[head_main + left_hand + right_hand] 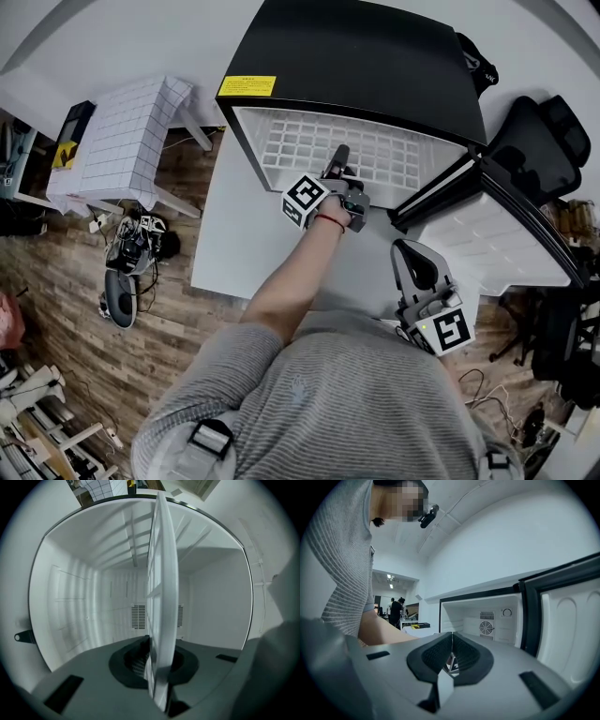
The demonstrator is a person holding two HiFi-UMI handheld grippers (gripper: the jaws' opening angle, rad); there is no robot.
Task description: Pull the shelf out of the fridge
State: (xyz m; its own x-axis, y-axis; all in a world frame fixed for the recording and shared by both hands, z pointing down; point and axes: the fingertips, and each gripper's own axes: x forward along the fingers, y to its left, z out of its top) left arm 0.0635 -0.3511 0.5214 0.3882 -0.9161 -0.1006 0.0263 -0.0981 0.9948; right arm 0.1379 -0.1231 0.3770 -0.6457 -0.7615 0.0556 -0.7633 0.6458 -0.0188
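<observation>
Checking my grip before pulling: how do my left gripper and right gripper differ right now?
The left gripper reaches to the fridge, its fingers shut on the front edge of the shelf; the right gripper hangs back near the open door, fingers together on nothing. Both carry a marker cube.

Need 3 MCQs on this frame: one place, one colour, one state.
1. In the head view, the door of the fridge stands: A left of the opening; B right of the opening; C shut.
2. The outside of the fridge is: A white; B black; C red.
3. The left gripper is: A open, empty; B shut on the shelf; C shut, empty.
1 B: door swung open at right. 2 B: black casing. 3 B: jaws clamp the white shelf's edge.
</observation>
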